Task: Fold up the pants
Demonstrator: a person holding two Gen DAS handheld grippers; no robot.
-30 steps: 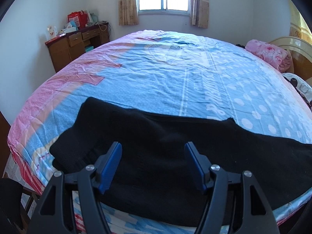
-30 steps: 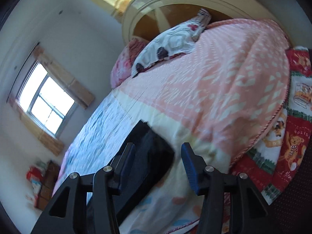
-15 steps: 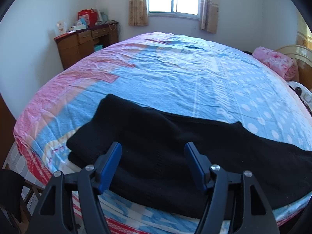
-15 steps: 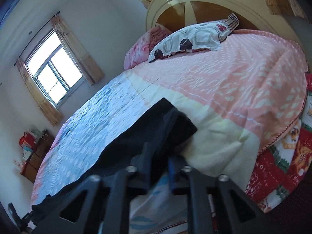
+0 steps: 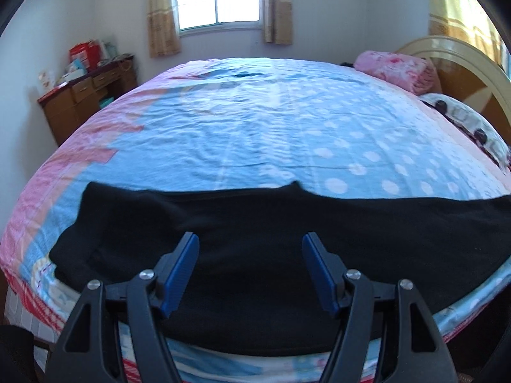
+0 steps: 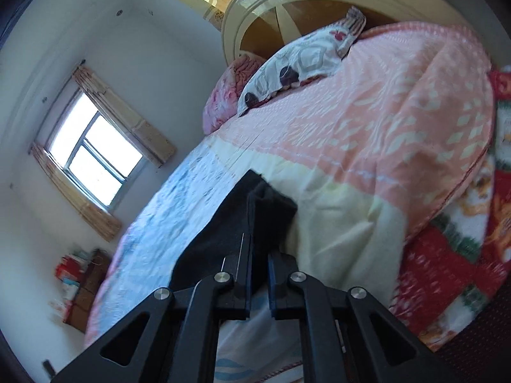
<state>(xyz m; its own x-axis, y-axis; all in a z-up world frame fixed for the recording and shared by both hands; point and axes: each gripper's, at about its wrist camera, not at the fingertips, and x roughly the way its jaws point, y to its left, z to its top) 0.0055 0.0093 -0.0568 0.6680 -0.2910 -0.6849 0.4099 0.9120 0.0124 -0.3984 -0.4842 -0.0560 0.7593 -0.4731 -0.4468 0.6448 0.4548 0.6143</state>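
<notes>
Left wrist view shows the black pants (image 5: 255, 239) laid lengthwise along the near edge of the bed (image 5: 255, 127), one end bunched toward the desk (image 5: 86, 102) side and the rest running off toward the headboard (image 5: 463, 63) side. The left gripper (image 5: 250, 255) hangs just above the middle of the pants with its blue pads (image 5: 180, 268) spread apart and nothing between them, so it holds nothing. In the right wrist view, the right gripper (image 6: 259, 271) is clenched on the pants' end nearest the headboard, the pads pinched together on a raised fold of black cloth. The step in hand looks like taking hold of both ends so the pants can be doubled over. To do it well, the left gripper should probably go to the bunched end on the desk side and bite through every layer there, not only the top one, while the right keeps its pinch firm. Lifting both ends evenly, with the cloth lightly taut between them, would likely keep the fold line straight. Dragging the pants risks rucking the sheet or pulling them off the bed's edge.
</notes>
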